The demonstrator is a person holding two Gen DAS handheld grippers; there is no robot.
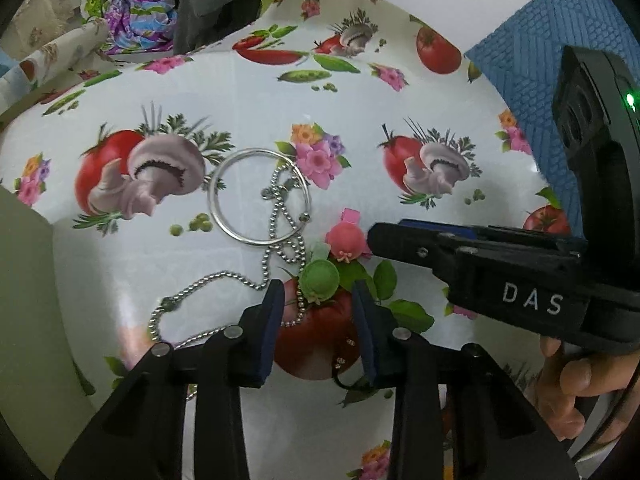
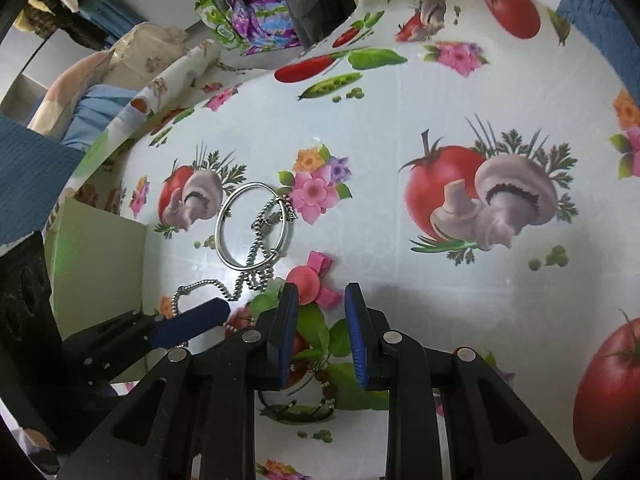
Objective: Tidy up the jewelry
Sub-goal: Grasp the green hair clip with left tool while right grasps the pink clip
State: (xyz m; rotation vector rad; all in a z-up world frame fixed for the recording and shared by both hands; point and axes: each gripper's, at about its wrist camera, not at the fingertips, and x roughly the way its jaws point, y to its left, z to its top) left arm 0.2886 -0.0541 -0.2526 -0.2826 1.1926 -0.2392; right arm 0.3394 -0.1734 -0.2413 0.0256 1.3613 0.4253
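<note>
Left tongs spread, straddling green bauble just ahead; bead chain trails left. Right tongs spread, empty, near pink clip.

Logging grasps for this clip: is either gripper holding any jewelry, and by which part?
Nothing is held: left gripper and right gripper are both open above the jewelry.

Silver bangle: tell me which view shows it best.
Left wrist view: the silver bangle appears larger and rounder, with the bead chain crossing it. The right wrist view shows it smaller, as a narrower oval.
</note>
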